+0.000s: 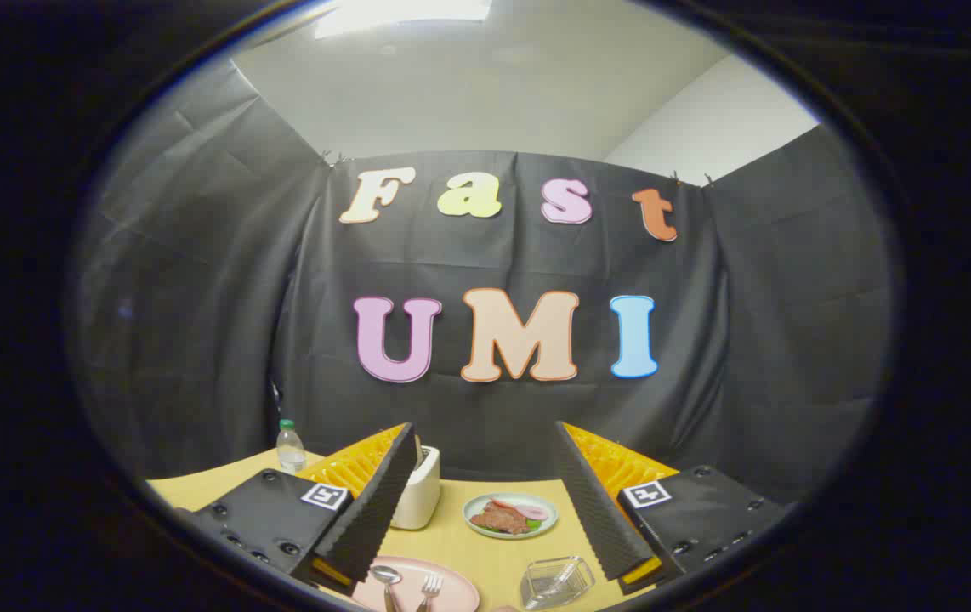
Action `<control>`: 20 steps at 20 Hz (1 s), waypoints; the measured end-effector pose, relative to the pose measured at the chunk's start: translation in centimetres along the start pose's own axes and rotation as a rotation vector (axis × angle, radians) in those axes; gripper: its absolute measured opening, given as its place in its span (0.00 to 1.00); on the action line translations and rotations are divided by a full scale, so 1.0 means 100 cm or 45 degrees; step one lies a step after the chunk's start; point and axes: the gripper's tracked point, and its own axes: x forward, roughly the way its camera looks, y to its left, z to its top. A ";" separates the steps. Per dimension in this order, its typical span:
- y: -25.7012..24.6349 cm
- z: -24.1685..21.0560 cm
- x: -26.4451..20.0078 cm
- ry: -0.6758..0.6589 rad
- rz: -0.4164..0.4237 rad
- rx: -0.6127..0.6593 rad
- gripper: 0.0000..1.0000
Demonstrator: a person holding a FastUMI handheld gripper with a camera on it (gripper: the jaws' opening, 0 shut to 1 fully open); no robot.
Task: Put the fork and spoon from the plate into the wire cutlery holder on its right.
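Observation:
A pink plate [451, 580] lies on the yellow table between my fingers, near the left one. A spoon [386, 578] and a fork [429, 586] rest side by side on it, heads pointing away from me. To the plate's right stands the wire cutlery holder [555, 581], close to my right finger and seemingly empty. My gripper [485, 442] hangs above the table, open wide, with nothing between its fingers. The left finger [375, 501] covers part of the table on that side.
Beyond the plate, a pale green plate [481, 520] carries toy food. A white toaster [419, 493] sits behind my left finger. A clear water bottle [290, 448] with a green cap stands at the far left corner of the table [468, 552].

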 end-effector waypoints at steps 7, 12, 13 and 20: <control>-0.001 0.003 0.003 -0.003 0.015 0.030 1.00; -0.002 -0.007 0.001 0.030 0.022 0.027 1.00; -0.002 -0.007 0.001 0.030 0.023 0.030 1.00; -0.001 -0.019 0.000 0.067 0.034 0.047 1.00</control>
